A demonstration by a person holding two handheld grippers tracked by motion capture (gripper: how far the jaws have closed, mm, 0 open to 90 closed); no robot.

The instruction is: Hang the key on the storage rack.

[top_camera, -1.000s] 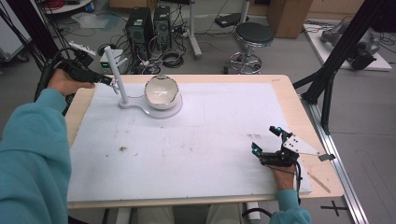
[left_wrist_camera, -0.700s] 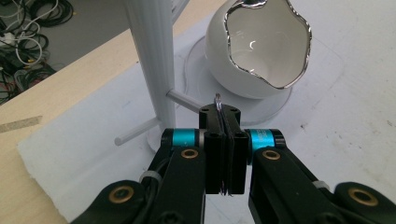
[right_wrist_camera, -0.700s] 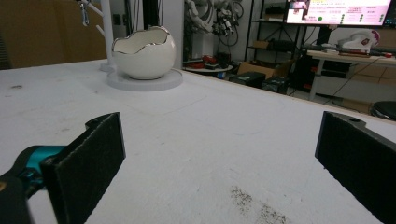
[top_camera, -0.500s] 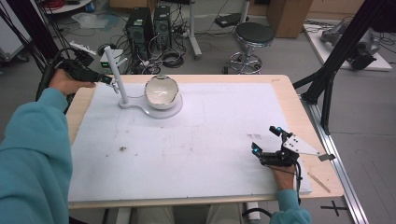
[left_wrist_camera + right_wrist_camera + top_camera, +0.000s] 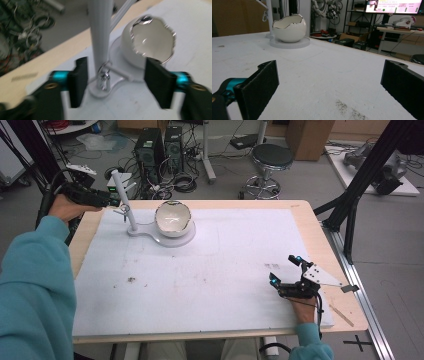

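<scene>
Jaws of the left tool point(image 5: 115, 82) have just been opening, standing apart around the white post point(image 5: 100, 37) and its metal clasp point(image 5: 104, 77); it should centre before squeezing. Right tool point(image 5: 295, 282) rests open on the desk point(image 5: 225, 270).

White post point(image 5: 100, 37) and hanging clasp point(image 5: 105, 77) between left jaws, egg-shaped bowl point(image 5: 173, 218) just beside, mat point(image 5: 225, 270) mid-table open
</scene>
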